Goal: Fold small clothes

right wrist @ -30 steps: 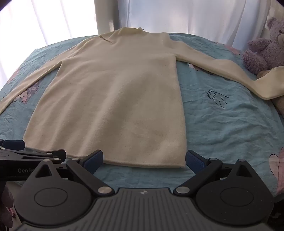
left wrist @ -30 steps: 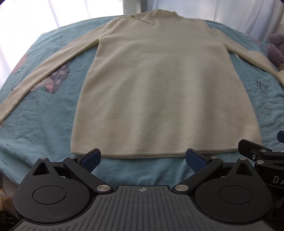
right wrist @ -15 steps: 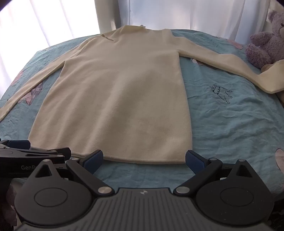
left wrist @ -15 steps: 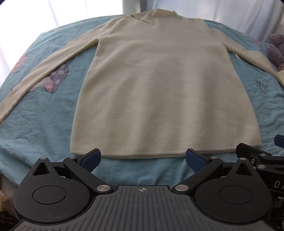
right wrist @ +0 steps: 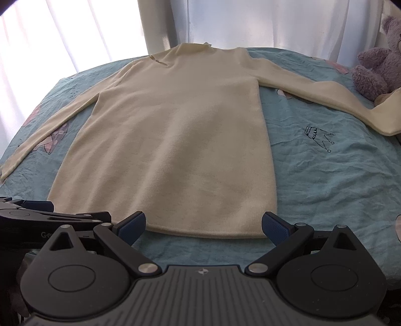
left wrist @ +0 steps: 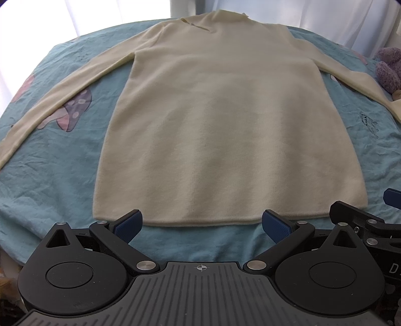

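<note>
The left gripper (left wrist: 202, 223) hangs with fingers spread wide, holding nothing, just short of the hem; the right gripper (right wrist: 203, 224) beside it gapes likewise; the cream knit sweater (left wrist: 225, 125) lies flat on the teal bedsheet (right wrist: 325, 175), sleeves stretched outward, collar far; a purple teddy bear (right wrist: 378, 70) sits by the right cuff; white curtains (right wrist: 250, 22) behind.

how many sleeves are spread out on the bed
2. One sleeve runs out to the left across the sheet; the other sleeve reaches right toward the teddy, its cuff bent up.
</note>
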